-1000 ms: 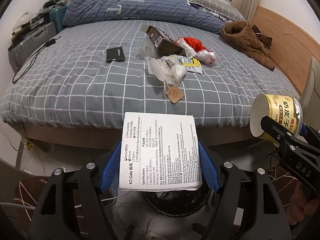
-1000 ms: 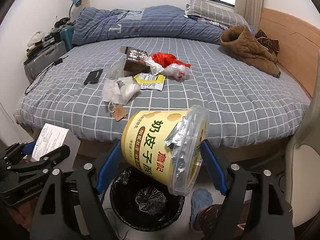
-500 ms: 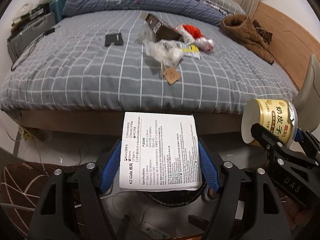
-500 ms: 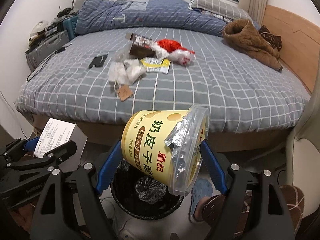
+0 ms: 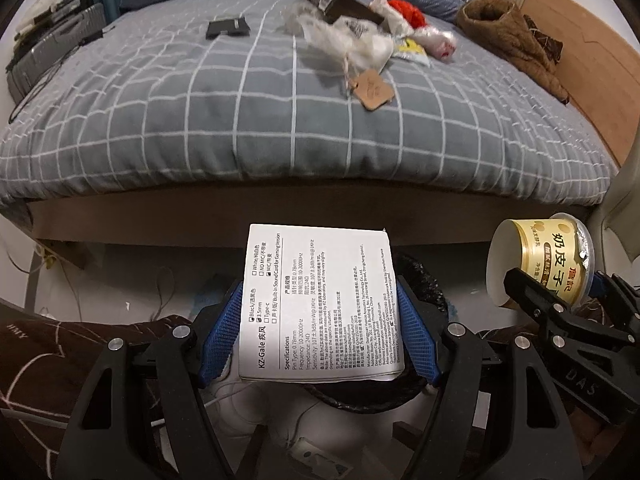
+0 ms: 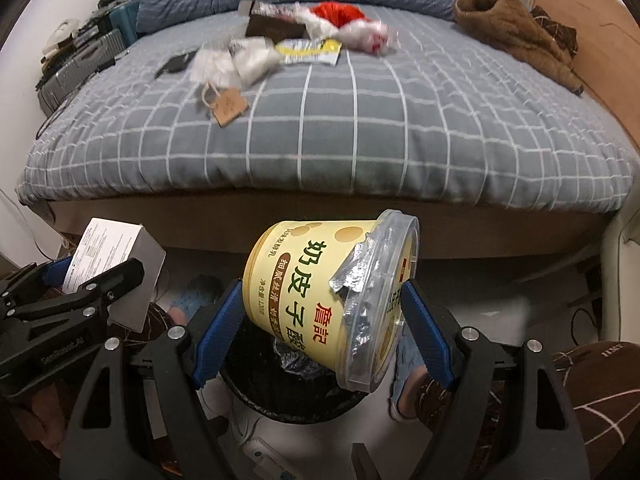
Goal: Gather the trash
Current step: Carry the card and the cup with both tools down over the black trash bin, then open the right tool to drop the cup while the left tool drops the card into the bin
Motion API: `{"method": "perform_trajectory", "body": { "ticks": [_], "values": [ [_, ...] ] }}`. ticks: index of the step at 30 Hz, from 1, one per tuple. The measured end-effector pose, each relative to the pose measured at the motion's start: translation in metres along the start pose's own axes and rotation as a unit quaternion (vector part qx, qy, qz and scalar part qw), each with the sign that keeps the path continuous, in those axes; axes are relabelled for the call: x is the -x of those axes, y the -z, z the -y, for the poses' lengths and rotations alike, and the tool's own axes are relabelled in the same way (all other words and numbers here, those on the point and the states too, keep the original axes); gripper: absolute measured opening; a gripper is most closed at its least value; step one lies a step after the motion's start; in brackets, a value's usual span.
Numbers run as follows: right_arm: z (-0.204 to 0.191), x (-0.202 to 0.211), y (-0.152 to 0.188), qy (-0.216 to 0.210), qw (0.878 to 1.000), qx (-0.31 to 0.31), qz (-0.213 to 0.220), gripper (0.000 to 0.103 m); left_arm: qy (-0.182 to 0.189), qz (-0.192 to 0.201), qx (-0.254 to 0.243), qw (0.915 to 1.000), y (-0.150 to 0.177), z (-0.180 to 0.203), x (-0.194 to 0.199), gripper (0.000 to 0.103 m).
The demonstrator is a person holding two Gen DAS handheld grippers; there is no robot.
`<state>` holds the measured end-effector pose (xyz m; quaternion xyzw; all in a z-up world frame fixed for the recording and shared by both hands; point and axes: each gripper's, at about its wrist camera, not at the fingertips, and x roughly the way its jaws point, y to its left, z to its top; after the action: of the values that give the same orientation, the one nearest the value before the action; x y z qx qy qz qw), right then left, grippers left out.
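blue pads of the left gripper (image 5: 320, 332) are pressing on both sides of a white printed box (image 5: 320, 304), jaws standing about half apart around it, and the box is sitting squarely between the fingers with its specification text facing the camera. directly beneath and beyond it the black-lined trash bin (image 5: 420, 280) is showing its rim. off to that gripper's right, the right gripper (image 6: 320, 320) is clamping a yellow tub (image 6: 316, 292) lying on its side, jaws wide around it, clear lid and torn foil turned toward its right finger. the bin (image 6: 296, 392) is sitting right under the tub. ahead of both tools, on the checked bed (image 6: 400, 128), more trash is lying: crumpled white plastic (image 6: 236, 62), a brown tag (image 6: 230, 108), a yellow packet (image 6: 308, 50).
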<state>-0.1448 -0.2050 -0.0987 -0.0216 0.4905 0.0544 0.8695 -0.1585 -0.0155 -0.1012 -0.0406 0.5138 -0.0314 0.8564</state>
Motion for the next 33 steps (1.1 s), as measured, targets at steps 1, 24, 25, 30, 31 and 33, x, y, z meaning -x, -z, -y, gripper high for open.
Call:
{"method": "perform_trajectory", "body": {
  "ticks": [1, 24, 25, 30, 31, 33],
  "values": [
    [-0.001, -0.005, 0.001, -0.001, 1.0, 0.0, -0.003, 0.076, -0.001, -0.005, -0.001, 1.0, 0.001, 0.0, -0.005, 0.071],
    [-0.018, -0.103, 0.021, -0.028, 0.994, 0.0, -0.103, 0.076, 0.001, -0.069, 0.014, 0.9975, -0.005, -0.031, -0.084, 0.071],
    [-0.019, -0.107, 0.022, -0.029, 0.994, -0.001, -0.109, 0.076, 0.001, -0.071, 0.015, 0.9974, -0.004, -0.034, -0.086, 0.071],
    [-0.027, -0.12, 0.023, -0.03, 0.991, -0.001, -0.127, 0.076, -0.006, -0.075, 0.024, 0.9968, -0.002, -0.045, -0.095, 0.071],
    [-0.028, -0.124, 0.024, -0.032, 0.991, -0.002, -0.132, 0.076, -0.006, -0.077, 0.028, 0.9966, -0.001, -0.048, -0.097, 0.071],
    [-0.026, -0.126, 0.025, -0.032, 0.99, -0.002, -0.136, 0.076, -0.006, -0.078, 0.032, 0.9965, -0.001, -0.048, -0.099, 0.071]
  ]
}}
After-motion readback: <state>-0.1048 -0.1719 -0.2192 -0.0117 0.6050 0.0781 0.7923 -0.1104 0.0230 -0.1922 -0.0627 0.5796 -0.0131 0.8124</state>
